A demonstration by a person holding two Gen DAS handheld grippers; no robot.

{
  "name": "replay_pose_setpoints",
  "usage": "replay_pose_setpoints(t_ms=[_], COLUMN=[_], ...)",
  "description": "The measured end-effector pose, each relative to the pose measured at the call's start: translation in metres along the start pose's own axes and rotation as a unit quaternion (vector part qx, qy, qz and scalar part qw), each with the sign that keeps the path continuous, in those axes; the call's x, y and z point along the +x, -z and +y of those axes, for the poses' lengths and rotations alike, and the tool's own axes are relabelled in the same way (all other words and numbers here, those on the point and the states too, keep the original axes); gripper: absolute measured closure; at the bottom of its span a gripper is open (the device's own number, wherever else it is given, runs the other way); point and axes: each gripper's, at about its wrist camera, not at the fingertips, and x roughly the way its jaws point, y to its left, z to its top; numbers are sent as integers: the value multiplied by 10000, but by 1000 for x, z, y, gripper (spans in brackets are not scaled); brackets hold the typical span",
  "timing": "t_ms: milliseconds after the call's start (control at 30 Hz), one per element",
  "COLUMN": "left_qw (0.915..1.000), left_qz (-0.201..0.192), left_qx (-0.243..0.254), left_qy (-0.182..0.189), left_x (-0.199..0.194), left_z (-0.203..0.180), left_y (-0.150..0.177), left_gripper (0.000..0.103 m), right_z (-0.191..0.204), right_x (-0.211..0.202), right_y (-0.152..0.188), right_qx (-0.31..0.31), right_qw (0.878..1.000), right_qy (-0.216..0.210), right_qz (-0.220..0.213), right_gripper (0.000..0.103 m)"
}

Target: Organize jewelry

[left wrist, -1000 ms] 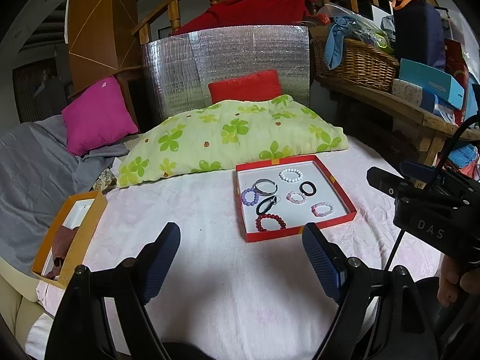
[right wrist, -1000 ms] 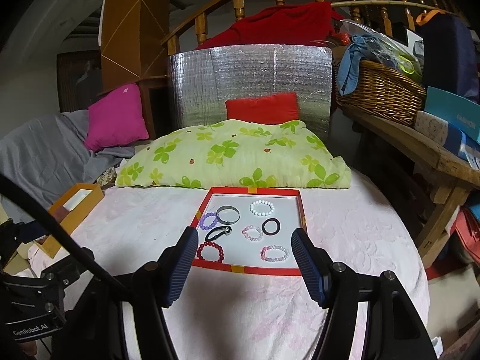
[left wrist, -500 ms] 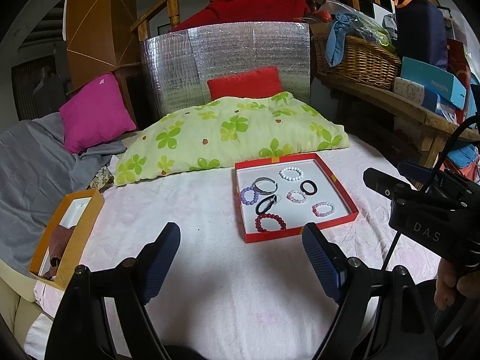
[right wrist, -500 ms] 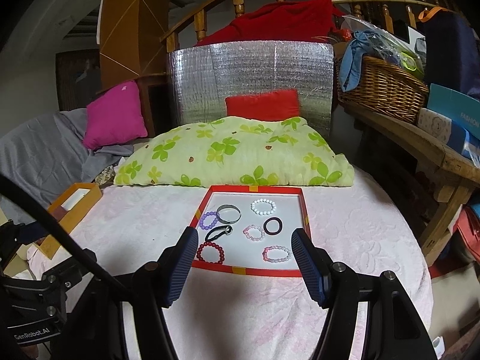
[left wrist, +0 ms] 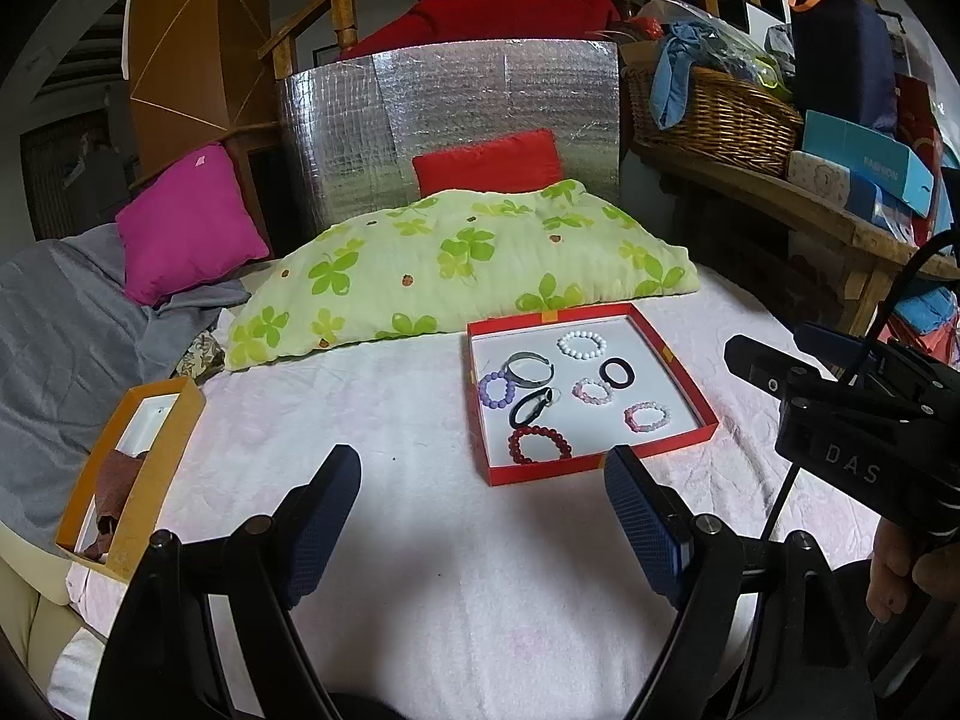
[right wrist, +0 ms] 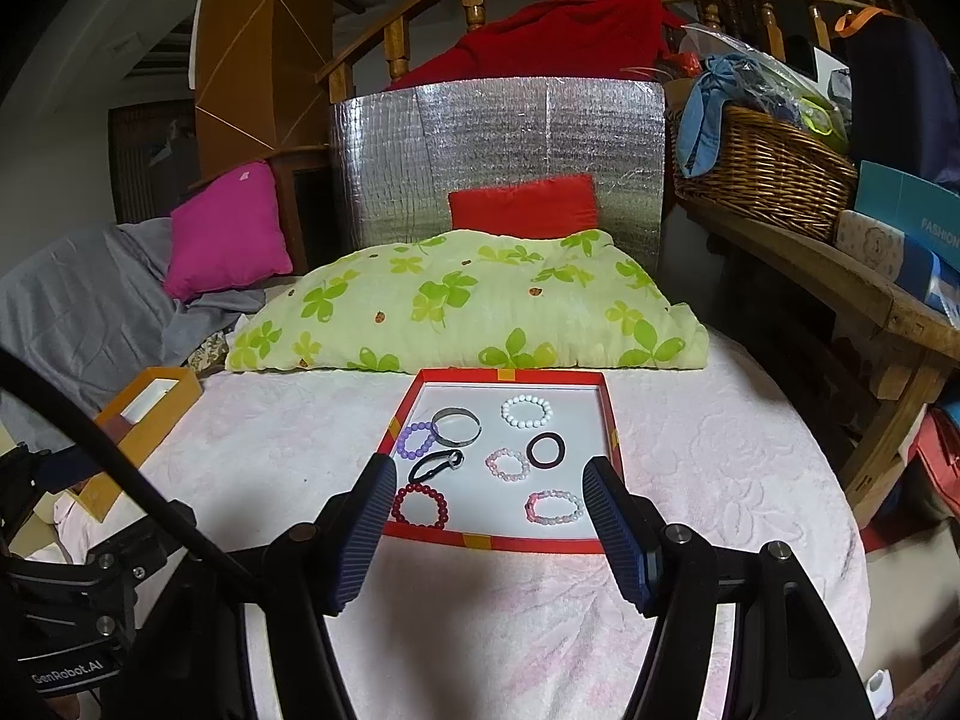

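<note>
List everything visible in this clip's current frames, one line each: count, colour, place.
red tray: 1, red, on the pink cover
bracelets: 7 in tray; white, purple, silver, dark red, two pink, one dark band
black clip: 1, tray's left part
orange box: 1, left edge of cover
floral pillow: 1, green, behind tray
cushions: magenta left, red behind pillow
wicker basket: 1, bench at right
left gripper: open, empty
right gripper: open, empty

Dim room, flat overhead light. Pale bedspread [left wrist: 420, 540] near blown out in front. Soft shadow pools under both sets of jaws. Foil panel [right wrist: 498, 162] glints faintly. Fisheye bends edges; corners vignette black. Focus sharp throughout.
</note>
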Motion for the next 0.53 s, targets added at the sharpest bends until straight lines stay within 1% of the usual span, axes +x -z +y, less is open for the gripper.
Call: replay_pose_setpoints(t_ms=[267,400,533], left_qw=[10000,10000,9996], left_qz=[38,-9,197], left_qx=[-6,-7,-108], left_qy=[14,91,157], left_x=[6,13,41], left_z=[-1,-1,4], left_y=[1,5,11], left_gripper=[19,19,19], right_z=[0,-3,-17], right_x=[7,13,25], right_y=[1,5,14], right_qx=[23,77,185], right_qw=[10000,9999,9996], right_qy=[-2,7,141], right_qz=[39,85,154], right_gripper=[34,34,34])
